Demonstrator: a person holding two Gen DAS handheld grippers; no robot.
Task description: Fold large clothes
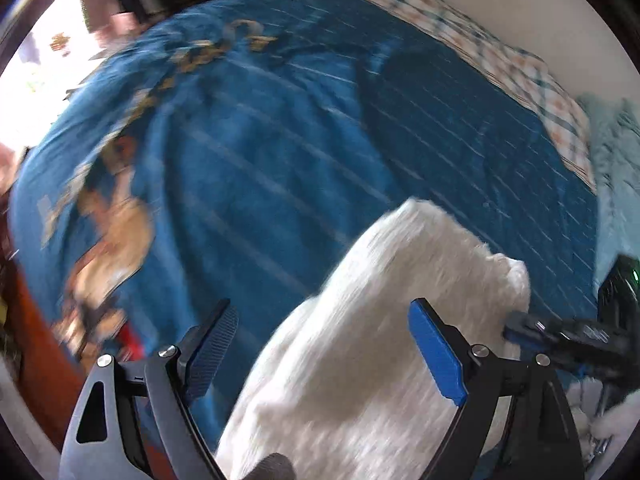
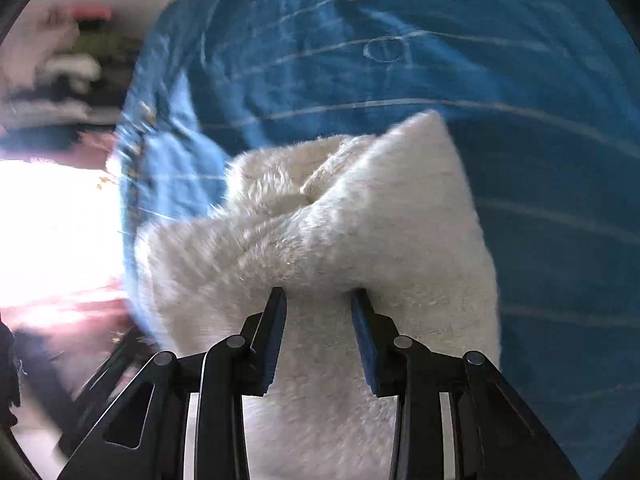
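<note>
We see a fluffy white garment, thick and shaggy like fleece or faux fur, cream-white with no print that we can make out. It lies bunched on a blue bedspread crossed by thin pale stripes. In the left wrist view it fills the lower middle, running from about six o'clock up toward four o'clock, with a rounded folded corner at its top edge. Motion blur smears its pile there.

In the right wrist view the garment sits at the centre, rumpled, with a deep crease where two folds meet and a peaked corner pointing toward twelve o'clock.

Our left gripper has its fingers spread wide, one on each side of the white cloth, and neither pad presses on it. Our right gripper has its fingers partly drawn in, with a bulge of the garment between them; the tips dent the pile, and we read this as a pinch on the cloth.

A checked sheet shows beyond the bedspread at about one o'clock in the left view.
</note>
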